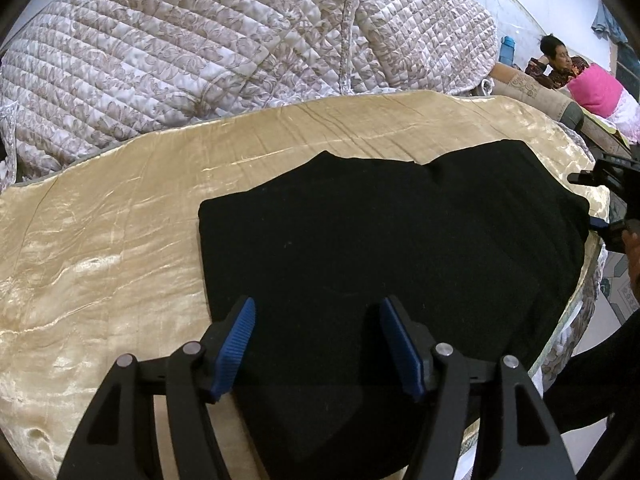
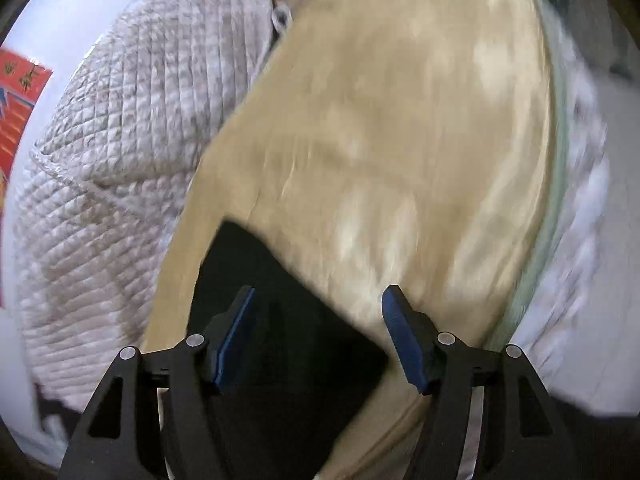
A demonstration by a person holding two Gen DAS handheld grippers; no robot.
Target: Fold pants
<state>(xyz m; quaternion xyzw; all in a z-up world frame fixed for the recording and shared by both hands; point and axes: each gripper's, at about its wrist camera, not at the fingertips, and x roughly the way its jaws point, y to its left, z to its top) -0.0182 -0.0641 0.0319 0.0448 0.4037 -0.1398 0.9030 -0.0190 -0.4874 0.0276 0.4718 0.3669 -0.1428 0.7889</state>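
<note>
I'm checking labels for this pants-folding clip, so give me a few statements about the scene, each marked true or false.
1. The black pants lie on a golden-beige blanket. True.
2. The left tool is clamped shut on the pants. False: its jaws stand open, with nothing pinched between them.
3. A quilted floral cover is heaped beyond the blanket. True.
4. The right tool holds a fold of fabric. False: its jaws are open and grip nothing.
5. The pants are light blue denim. False: they are black.
6. A seated person shows in the left wrist view's background. True.
</note>
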